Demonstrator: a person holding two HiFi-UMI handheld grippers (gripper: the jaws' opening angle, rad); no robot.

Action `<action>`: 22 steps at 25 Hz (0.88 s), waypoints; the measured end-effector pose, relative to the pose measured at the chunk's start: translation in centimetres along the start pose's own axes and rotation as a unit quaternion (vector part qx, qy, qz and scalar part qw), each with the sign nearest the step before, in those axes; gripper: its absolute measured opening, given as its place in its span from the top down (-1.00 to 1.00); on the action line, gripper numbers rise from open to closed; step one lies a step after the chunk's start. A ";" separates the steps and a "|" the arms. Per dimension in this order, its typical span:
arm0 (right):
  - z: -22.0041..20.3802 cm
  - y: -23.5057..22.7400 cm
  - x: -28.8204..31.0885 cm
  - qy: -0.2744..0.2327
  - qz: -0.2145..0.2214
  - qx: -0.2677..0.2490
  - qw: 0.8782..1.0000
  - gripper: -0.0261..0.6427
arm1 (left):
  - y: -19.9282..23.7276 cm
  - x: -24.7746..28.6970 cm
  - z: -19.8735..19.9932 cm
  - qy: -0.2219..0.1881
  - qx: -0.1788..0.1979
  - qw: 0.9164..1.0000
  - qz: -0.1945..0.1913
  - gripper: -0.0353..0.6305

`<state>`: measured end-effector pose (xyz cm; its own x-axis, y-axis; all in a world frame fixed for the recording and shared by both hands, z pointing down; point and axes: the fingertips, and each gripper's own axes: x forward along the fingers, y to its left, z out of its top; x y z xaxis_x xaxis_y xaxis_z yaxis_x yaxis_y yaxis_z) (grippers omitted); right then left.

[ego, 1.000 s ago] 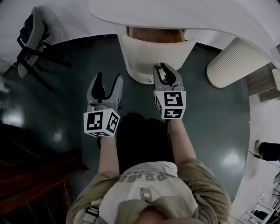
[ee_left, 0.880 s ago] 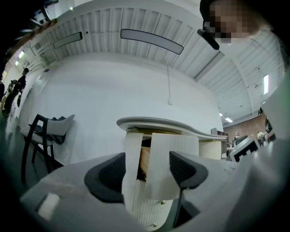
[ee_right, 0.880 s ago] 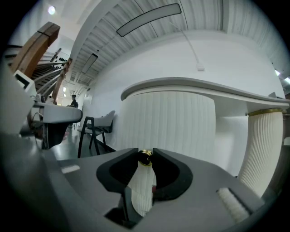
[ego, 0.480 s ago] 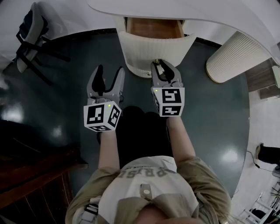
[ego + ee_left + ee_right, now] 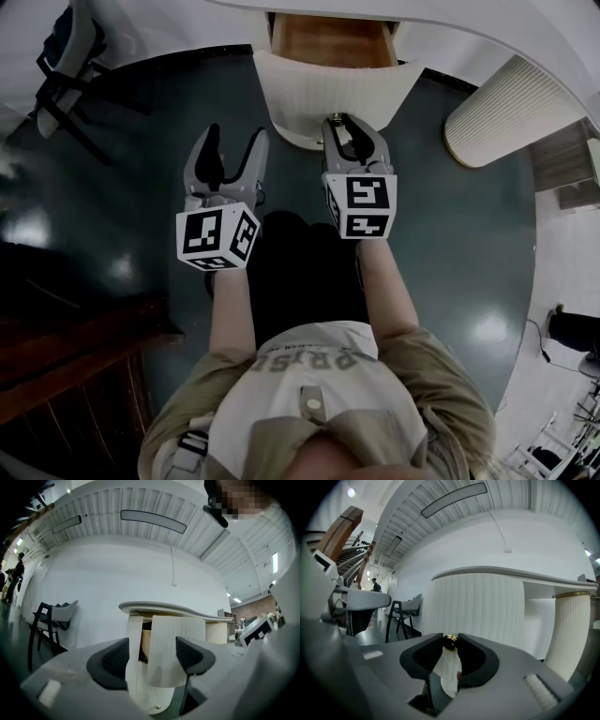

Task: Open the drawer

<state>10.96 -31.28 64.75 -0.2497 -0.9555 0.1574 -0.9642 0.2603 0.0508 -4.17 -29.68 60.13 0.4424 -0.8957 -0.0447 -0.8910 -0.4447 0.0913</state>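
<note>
The head view is dim and flat. The dark, glossy floor (image 5: 141, 169) throws back pale smears of overhead light at its left and right sides, while the white desk (image 5: 525, 37) glares almost blank along the upper edge. Both gripper views are far brighter, lit by long ceiling strips (image 5: 153, 521) over a white wall (image 5: 93, 583). Their round fisheye frame leaves black corners and bows straight lines near the edges. In the right gripper view the ribbed drawer front (image 5: 478, 606) is evenly lit and crisp. The knob (image 5: 450, 641) glints gold, and the dark jaws close to the lens look soft, with shadow between them.
</note>
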 end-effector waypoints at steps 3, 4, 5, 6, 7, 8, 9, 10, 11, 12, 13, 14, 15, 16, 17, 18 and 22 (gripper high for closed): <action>-0.2 0.2 -0.5 0.003 0.002 0.001 1.000 0.61 | -0.2 -0.5 0.1 -0.001 0.001 1.000 0.001 -0.04; -0.2 0.4 -0.7 0.004 0.002 0.001 1.000 0.61 | -0.2 -0.7 0.1 -0.002 0.001 1.000 0.002 -0.04; -0.3 0.5 -0.9 0.005 0.003 0.001 1.000 0.61 | -0.2 -0.8 0.2 -0.003 0.002 1.000 0.002 -0.04; -0.3 0.7 -1.0 0.005 0.004 0.002 1.000 0.61 | -0.2 -1.0 0.3 -0.004 0.002 1.000 0.003 -0.04; -0.3 0.8 -1.2 0.005 0.005 0.002 1.000 0.61 | -0.2 -1.1 0.4 -0.005 0.002 1.000 0.003 -0.04; -0.4 0.9 -1.4 0.005 0.006 0.002 1.000 0.61 | -0.3 -1.2 0.5 -0.005 0.002 1.000 0.003 -0.04; -0.4 0.9 -1.6 0.005 0.007 0.003 1.000 0.61 | -0.4 -1.3 0.5 -0.006 0.002 1.000 0.002 -0.04; -0.4 1.0 -1.8 0.006 0.007 0.003 1.000 0.61 | -0.5 -1.3 0.6 -0.006 0.001 1.000 0.002 -0.04; -0.4 1.1 -1.9 0.005 0.007 0.004 1.000 0.61 | -0.6 -1.3 0.7 -0.006 0.001 1.000 0.001 -0.04; -0.3 1.1 -2.1 0.004 0.007 0.005 1.000 0.61 | -0.7 -1.4 0.7 -0.006 0.002 1.000 0.000 -0.04; -0.3 1.2 -2.2 0.003 0.007 0.006 1.000 0.61 | -0.7 -1.4 0.7 -0.006 0.002 1.000 -0.001 -0.04; -0.3 1.3 -2.4 0.002 0.007 0.007 1.000 0.61 | -0.8 -1.4 0.7 -0.006 0.002 1.000 -0.002 -0.04; -0.3 1.3 -2.6 0.002 0.008 0.008 1.000 0.61 | -0.9 -1.5 0.7 -0.005 0.002 1.000 -0.002 -0.04; -0.4 1.4 -2.7 0.003 0.010 0.010 1.000 0.61 | -1.0 -1.5 0.7 -0.005 0.002 1.000 -0.003 -0.05; -0.4 1.5 -2.9 0.003 0.011 0.011 1.000 0.61 | -1.1 -1.6 0.7 -0.005 0.002 1.000 -0.003 -0.05; -0.4 1.6 -3.1 0.004 0.012 0.012 1.000 0.61 | -1.1 -1.7 0.7 -0.005 0.002 1.000 -0.003 -0.05; -0.4 1.7 -3.6 0.006 0.015 0.016 1.000 0.61 | -1.3 -1.8 0.9 -0.004 0.001 1.000 -0.005 -0.05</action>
<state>10.31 -27.30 64.70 -0.2771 -0.9455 0.1711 -0.9589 0.2835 0.0137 -3.85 -27.50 59.16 0.4495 -0.8916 -0.0545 -0.8872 -0.4527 0.0892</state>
